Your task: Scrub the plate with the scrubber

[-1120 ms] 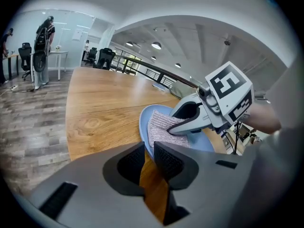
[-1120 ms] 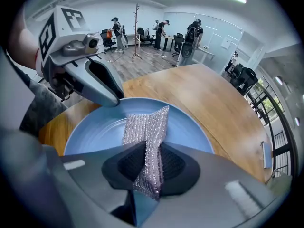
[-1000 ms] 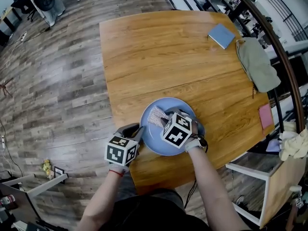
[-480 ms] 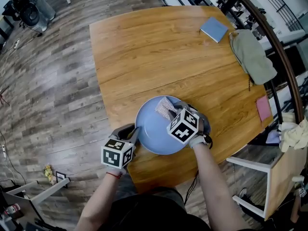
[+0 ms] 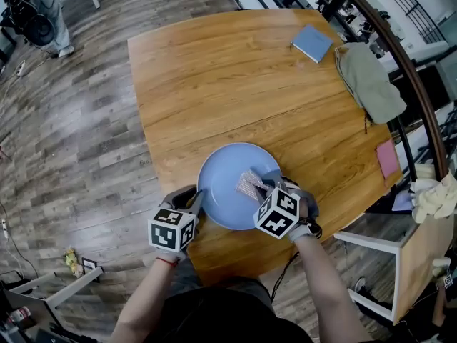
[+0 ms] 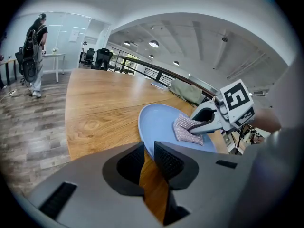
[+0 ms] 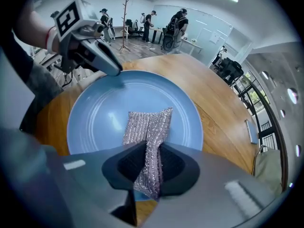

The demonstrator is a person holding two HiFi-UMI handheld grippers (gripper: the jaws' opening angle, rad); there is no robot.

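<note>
A light blue plate (image 5: 225,177) lies on the wooden table (image 5: 228,70) near its front edge. My left gripper (image 5: 196,200) is shut on the plate's left rim (image 6: 145,144), which sits between its jaws. A silvery mesh scrubber (image 5: 250,184) lies on the plate, right of centre. My right gripper (image 5: 264,189) is shut on the scrubber's near end (image 7: 148,175), and the rest of the scrubber (image 7: 148,127) is spread flat on the plate (image 7: 99,113). The right gripper view shows the left gripper (image 7: 114,70) at the plate's far rim.
A blue notebook (image 5: 312,43) and a grey-green cloth bag (image 5: 368,84) lie at the table's far right. A pink pad (image 5: 390,159) sits at the right edge, above a white side table (image 5: 375,259). A person (image 6: 35,42) stands far off on the wood floor.
My right gripper has dragged the scrubber from the plate's far side back toward me, to right of centre. The left gripper has kept its hold on the rim.
</note>
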